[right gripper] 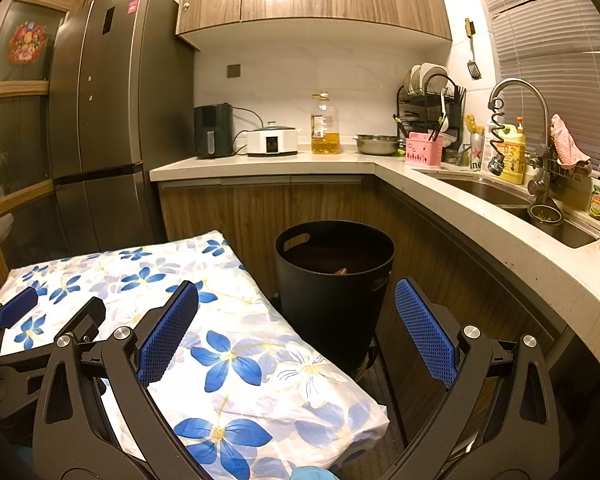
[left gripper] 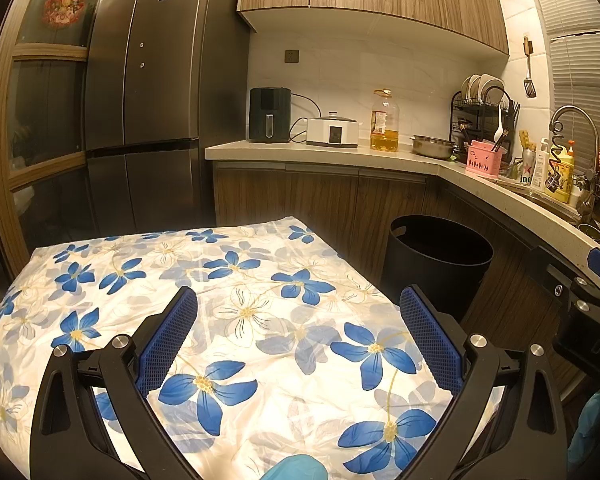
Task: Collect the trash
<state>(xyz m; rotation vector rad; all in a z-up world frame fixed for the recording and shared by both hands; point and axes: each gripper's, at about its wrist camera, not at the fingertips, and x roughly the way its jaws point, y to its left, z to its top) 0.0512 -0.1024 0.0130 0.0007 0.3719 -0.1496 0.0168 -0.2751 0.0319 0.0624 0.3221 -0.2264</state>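
Observation:
A black round bin (left gripper: 436,264) stands on the floor to the right of the table with the flowered cloth (left gripper: 220,280). In the right wrist view the bin (right gripper: 334,276) holds a reddish scrap (right gripper: 342,271) at its bottom. My left gripper (left gripper: 298,336) hovers open over the cloth with nothing between its blue pads. My right gripper (right gripper: 296,332) is open too, straddling the table's right edge (right gripper: 300,344) in front of the bin. The left gripper (right gripper: 40,320) shows at the left edge of the right wrist view. No trash lies on the cloth.
An L-shaped counter (right gripper: 440,184) wraps behind and to the right of the bin, with an air fryer (right gripper: 213,131), cooker (right gripper: 272,141), oil bottle (right gripper: 325,125), steel bowl (right gripper: 376,144), dish rack (right gripper: 430,108) and sink (right gripper: 500,192). A tall fridge (right gripper: 108,120) stands at left.

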